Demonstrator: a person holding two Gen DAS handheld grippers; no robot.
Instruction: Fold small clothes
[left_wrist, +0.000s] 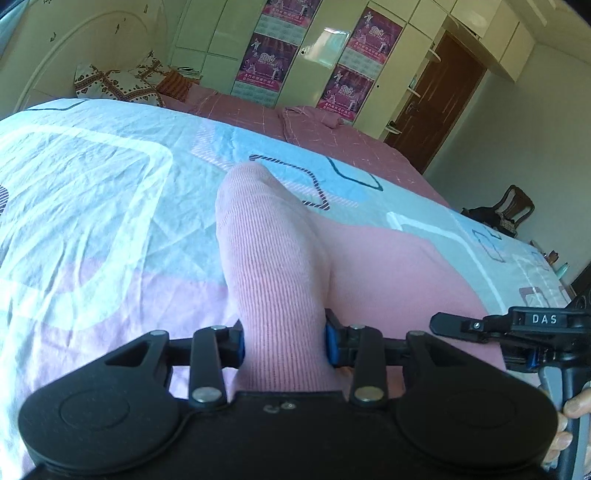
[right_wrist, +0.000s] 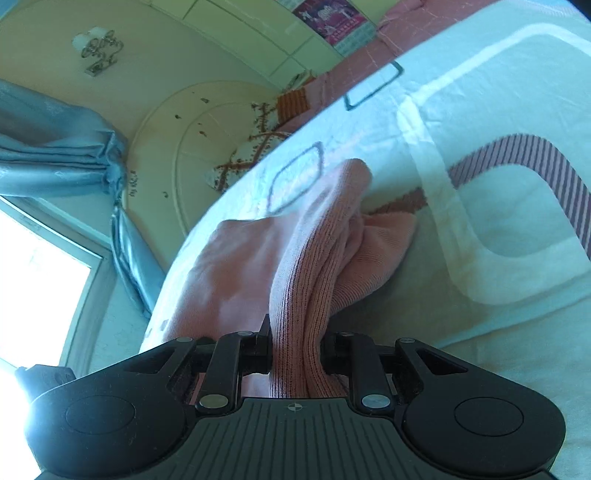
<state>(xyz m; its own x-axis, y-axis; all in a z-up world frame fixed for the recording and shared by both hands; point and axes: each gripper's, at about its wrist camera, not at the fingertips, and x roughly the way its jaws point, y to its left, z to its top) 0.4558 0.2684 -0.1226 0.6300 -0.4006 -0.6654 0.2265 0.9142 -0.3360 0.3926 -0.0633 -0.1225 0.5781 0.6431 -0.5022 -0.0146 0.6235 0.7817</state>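
At the bottom centre of the left wrist view, the left gripper (left_wrist: 284, 343) has its blue-padded jaws clamped on a band of the pink ribbed garment (left_wrist: 269, 251), which runs up the middle of the frame as a rounded, padded-looking fold. At the bottom centre of the right wrist view, the right gripper (right_wrist: 295, 354) is likewise closed on a bunched edge of the same soft knit (right_wrist: 314, 258), whose fine vertical ribs crumple into several layers toward the frame's middle. Holding two parts at once probably serves to lift and stretch the cloth so that it can be laid over itself. In the left view's right edge the other tool shows, just beside the cloth. Beyond lies the bedsheet (left_wrist: 92, 192), thin, creased cotton printed with pale blue, white and pink rounded rectangles, and farther off, upper centre, glossy cream wardrobe doors (left_wrist: 207, 40).
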